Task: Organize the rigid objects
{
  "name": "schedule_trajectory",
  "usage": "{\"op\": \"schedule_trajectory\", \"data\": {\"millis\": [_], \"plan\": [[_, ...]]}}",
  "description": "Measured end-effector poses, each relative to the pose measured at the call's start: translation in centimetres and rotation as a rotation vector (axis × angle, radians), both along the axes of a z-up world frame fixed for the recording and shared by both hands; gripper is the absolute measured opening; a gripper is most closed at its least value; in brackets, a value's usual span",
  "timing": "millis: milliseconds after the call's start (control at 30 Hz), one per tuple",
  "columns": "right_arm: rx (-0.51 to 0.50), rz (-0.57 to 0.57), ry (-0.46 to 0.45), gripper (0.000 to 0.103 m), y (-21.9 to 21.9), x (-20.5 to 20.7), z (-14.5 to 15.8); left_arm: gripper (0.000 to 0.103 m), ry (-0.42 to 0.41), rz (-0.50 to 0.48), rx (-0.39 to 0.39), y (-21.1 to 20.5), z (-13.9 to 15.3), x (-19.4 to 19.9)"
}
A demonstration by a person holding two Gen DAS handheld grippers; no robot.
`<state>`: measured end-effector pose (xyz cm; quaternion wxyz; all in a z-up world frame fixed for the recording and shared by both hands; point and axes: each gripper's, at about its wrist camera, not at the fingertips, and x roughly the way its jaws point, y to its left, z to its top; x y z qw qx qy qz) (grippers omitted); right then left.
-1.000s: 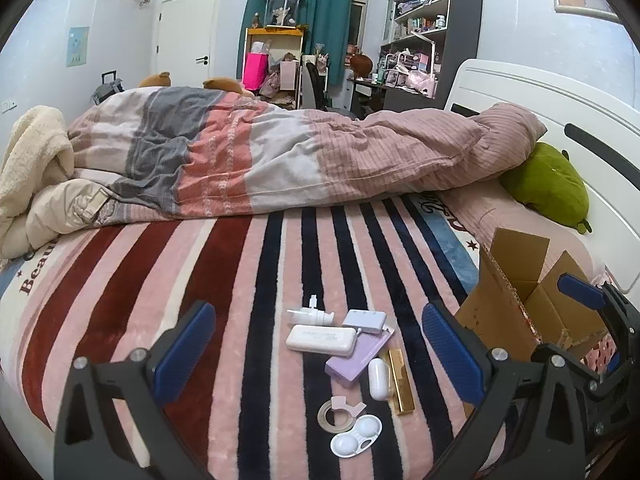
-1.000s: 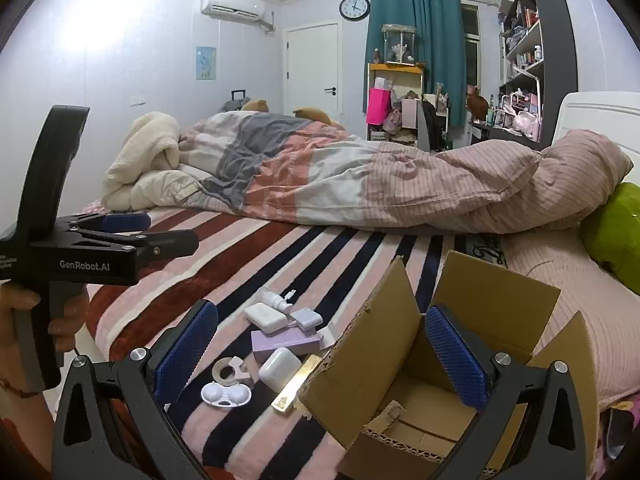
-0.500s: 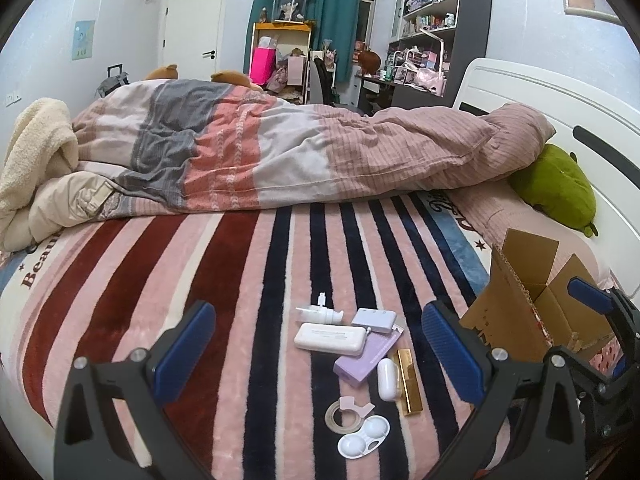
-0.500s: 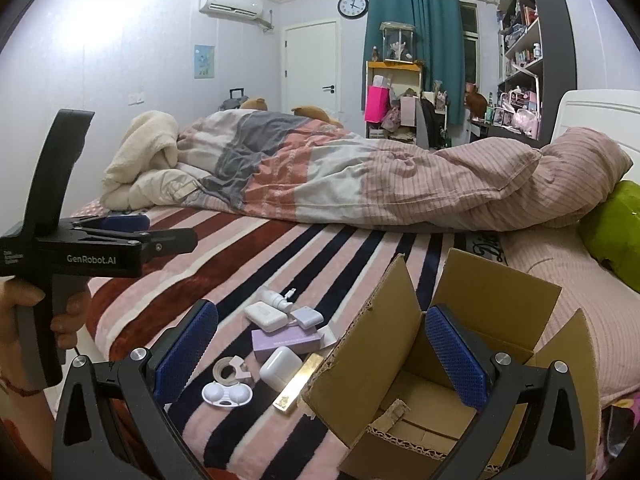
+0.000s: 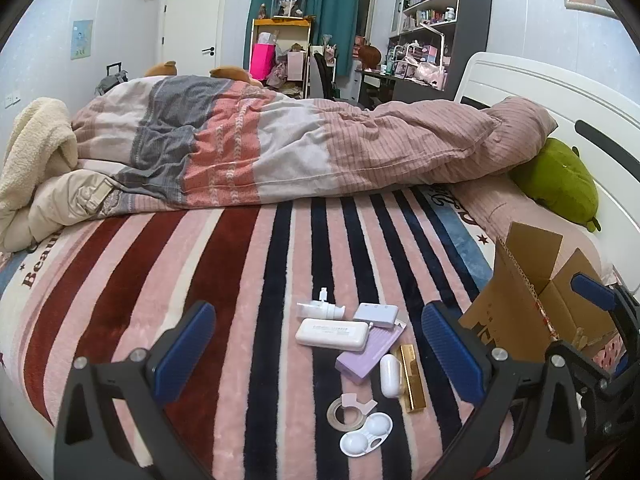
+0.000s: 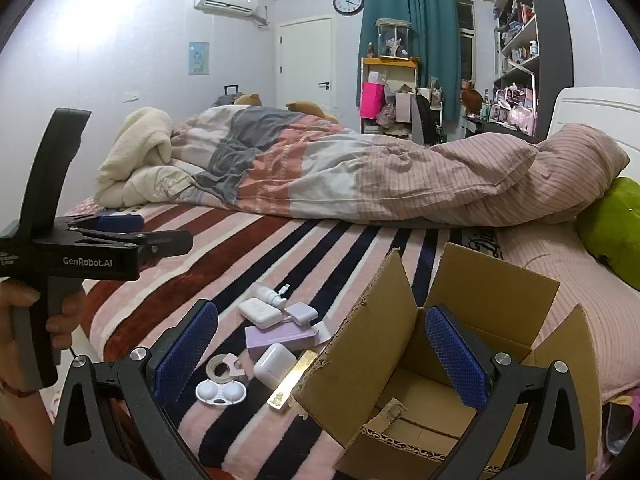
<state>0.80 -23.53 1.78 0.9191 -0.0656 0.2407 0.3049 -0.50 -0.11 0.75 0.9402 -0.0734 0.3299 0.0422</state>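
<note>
Left hand-held gripper (image 5: 318,350): jaws spread wide, holding nothing, above the striped bed (image 5: 224,280). Small rigid items on the bed: white case (image 5: 332,333), purple box (image 5: 368,354), tape ring (image 5: 346,412). Cardboard box (image 6: 424,364): flaps up, interior apparently empty, base partly hidden. Right hand-held gripper (image 6: 322,354): fully open, empty.

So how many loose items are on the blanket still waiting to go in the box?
8: spray bottle, white case, lilac box, purple box, earbud case, gold bar, tape roll, lens case. More may hide underneath.

Both grippers, left (image 5: 318,346) and right (image 6: 320,350), hover with jaws spread wide.
</note>
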Motion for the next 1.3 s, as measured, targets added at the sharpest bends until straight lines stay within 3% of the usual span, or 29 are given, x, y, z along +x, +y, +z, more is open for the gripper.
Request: {"op": "schedule_trajectory", "data": {"millis": [800,1067,1233,1300], "plan": [[-0.047,-0.003,-0.046,0.103,-0.2,-0.8,0.5,0.103,0.010,-0.037,-0.017,0.9,-0.7,-1.1],[-0.105,0.097,-0.088,0.076,2.7,-4.0,0.3,0.103,-0.019,-0.045,-0.035,3.0,-1.5,-1.6],[-0.105,0.242,0.001,0.071,6.5,-4.8,-2.8,0.103,-0.004,-0.016,0.017,5.3,-3.1,-1.2],[-0.115,0.277,0.048,0.071,8.0,-4.8,-5.1,0.103,0.009,-0.032,0.003,6.3,-4.0,-1.0]]}}
